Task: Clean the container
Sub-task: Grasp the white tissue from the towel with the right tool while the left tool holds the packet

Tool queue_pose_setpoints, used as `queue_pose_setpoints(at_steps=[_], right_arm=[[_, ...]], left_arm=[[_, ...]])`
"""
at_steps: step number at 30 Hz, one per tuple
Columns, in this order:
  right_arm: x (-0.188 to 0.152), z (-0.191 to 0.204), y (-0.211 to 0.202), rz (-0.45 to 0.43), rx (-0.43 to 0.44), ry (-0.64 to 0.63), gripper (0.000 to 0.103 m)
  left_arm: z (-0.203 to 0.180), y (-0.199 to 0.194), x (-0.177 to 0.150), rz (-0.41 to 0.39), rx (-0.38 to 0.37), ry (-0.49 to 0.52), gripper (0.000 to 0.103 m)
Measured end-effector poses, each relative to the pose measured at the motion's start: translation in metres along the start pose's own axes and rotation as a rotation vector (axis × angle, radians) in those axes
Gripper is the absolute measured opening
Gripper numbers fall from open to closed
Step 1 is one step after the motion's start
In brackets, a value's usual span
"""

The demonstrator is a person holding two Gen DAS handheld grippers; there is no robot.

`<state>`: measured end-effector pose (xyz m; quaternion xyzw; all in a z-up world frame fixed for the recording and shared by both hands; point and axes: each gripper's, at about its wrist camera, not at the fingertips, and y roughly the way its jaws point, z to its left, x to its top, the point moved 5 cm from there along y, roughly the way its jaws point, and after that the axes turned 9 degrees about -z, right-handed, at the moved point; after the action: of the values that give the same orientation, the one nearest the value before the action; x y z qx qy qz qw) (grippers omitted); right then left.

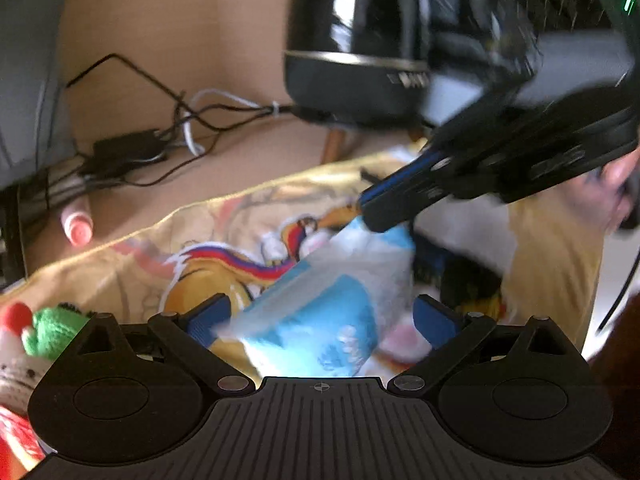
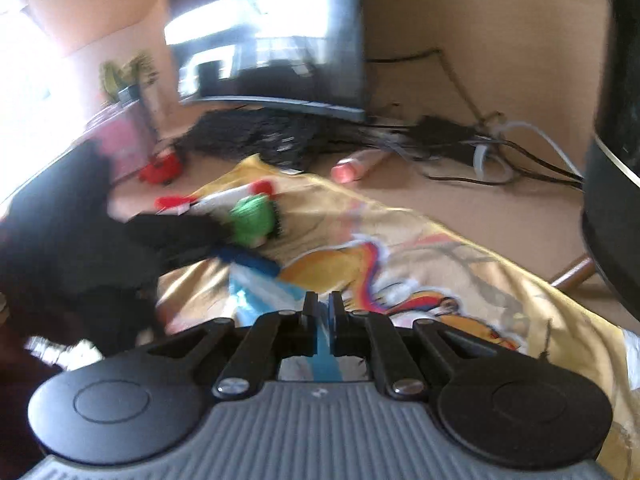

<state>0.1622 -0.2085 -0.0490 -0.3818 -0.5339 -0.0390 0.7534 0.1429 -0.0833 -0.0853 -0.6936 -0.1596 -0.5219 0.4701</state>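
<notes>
1. Blue-and-white plastic, crinkly and thin: the wipes packet (image 1: 340,300) lies on the yellow printed cloth (image 1: 208,248), directly between your two tools.
2. Its long axis runs from the left tool (image 1: 320,316) up toward the right tool (image 1: 366,210).
3. Your right tool (image 2: 323,312) is pressed together, pinching the packet's far end; your left tool is spread, fingers either side of the near end, not gripping.
4. Left is nearer the packet's body.
5. Print on the packet is too blurred to read; the black appliance (image 1: 360,72) bears illegible lettering.
</notes>
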Motion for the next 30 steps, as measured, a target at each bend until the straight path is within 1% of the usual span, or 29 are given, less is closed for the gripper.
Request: queue_pose_setpoints(at_steps=[2,4,6,7,8,9,10,11,12,13,15,16,17,19,20,21,23,24,25,26,27,28,29,30], right_arm=[[-0.005,0.010,-0.005,0.019,0.013,-0.029,0.006],[-0.008,0.015,-0.007,0.032,0.020,-0.028,0.006],[-0.006,0.010,-0.007,0.018,0.001,-0.002,0.006],[-0.004,0.006,-0.007,0.009,-0.017,0.013,0.007],[-0.001,0.002,-0.006,0.000,-0.035,0.027,0.008],[0.002,-0.003,-0.006,-0.005,-0.066,0.040,0.012],[0.004,-0.011,-0.008,-0.003,-0.103,0.062,0.023],[0.007,-0.019,-0.014,-0.016,-0.141,0.086,0.031],[0.009,-0.027,-0.020,-0.029,-0.180,0.109,0.048],[0.009,-0.036,-0.031,-0.049,-0.226,0.119,0.061],[0.002,-0.053,-0.050,-0.047,-0.354,0.111,0.077],[-0.005,-0.060,-0.056,-0.025,-0.408,0.107,0.077],[-0.013,-0.066,-0.060,0.000,-0.441,0.115,0.077],[-0.032,-0.073,-0.061,0.056,-0.458,0.157,0.077],[-0.039,-0.073,-0.058,0.078,-0.463,0.163,0.077],[-0.045,-0.071,-0.054,0.096,-0.478,0.151,0.077],[-0.052,-0.069,-0.051,0.106,-0.530,0.119,0.077],[-0.054,-0.071,-0.048,0.106,-0.544,0.118,0.077],[-0.056,-0.073,-0.046,0.105,-0.538,0.143,0.076],[-0.058,-0.075,-0.043,0.105,-0.530,0.168,0.073],[-0.059,-0.077,-0.042,0.099,-0.503,0.208,0.065],[-0.061,-0.080,-0.042,0.092,-0.474,0.244,0.053],[-0.062,-0.081,-0.045,0.080,-0.452,0.283,0.052],[-0.060,-0.082,-0.047,0.069,-0.457,0.295,0.038]], left_arm=[[0.000,0.001,-0.001,0.007,-0.037,0.016,0.100],[0.002,0.002,0.000,-0.007,-0.088,0.007,0.100],[0.004,0.004,-0.002,-0.014,-0.105,0.000,0.100],[0.004,0.007,-0.003,-0.013,-0.093,-0.004,0.100],[0.005,0.011,-0.004,-0.008,-0.075,-0.011,0.088],[0.005,0.015,-0.005,0.005,-0.061,-0.030,0.076],[0.005,0.017,-0.004,0.019,-0.054,-0.062,0.072],[0.005,0.017,-0.003,0.017,-0.040,-0.088,0.072],[0.004,0.017,-0.002,0.017,-0.025,-0.112,0.071],[0.004,0.017,-0.001,0.023,-0.010,-0.134,0.071],[0.003,0.017,-0.003,0.036,0.018,-0.197,0.072],[0.003,0.018,-0.003,0.044,0.026,-0.234,0.072],[0.003,0.018,-0.003,0.052,0.037,-0.278,0.073],[0.006,0.021,-0.004,0.074,0.059,-0.363,0.073],[0.007,0.023,-0.003,0.082,0.071,-0.388,0.073],[0.008,0.024,-0.001,0.084,0.081,-0.402,0.073],[0.007,0.024,0.001,0.086,0.100,-0.400,0.074],[0.006,0.025,0.001,0.088,0.108,-0.396,0.074],[0.004,0.026,0.001,0.094,0.111,-0.393,0.076],[0.002,0.027,0.000,0.103,0.110,-0.384,0.078],[-0.001,0.028,0.000,0.109,0.109,-0.372,0.078],[-0.003,0.029,-0.001,0.113,0.109,-0.360,0.078],[-0.003,0.028,-0.001,0.110,0.107,-0.354,0.078],[-0.004,0.027,-0.001,0.106,0.106,-0.349,0.078]])
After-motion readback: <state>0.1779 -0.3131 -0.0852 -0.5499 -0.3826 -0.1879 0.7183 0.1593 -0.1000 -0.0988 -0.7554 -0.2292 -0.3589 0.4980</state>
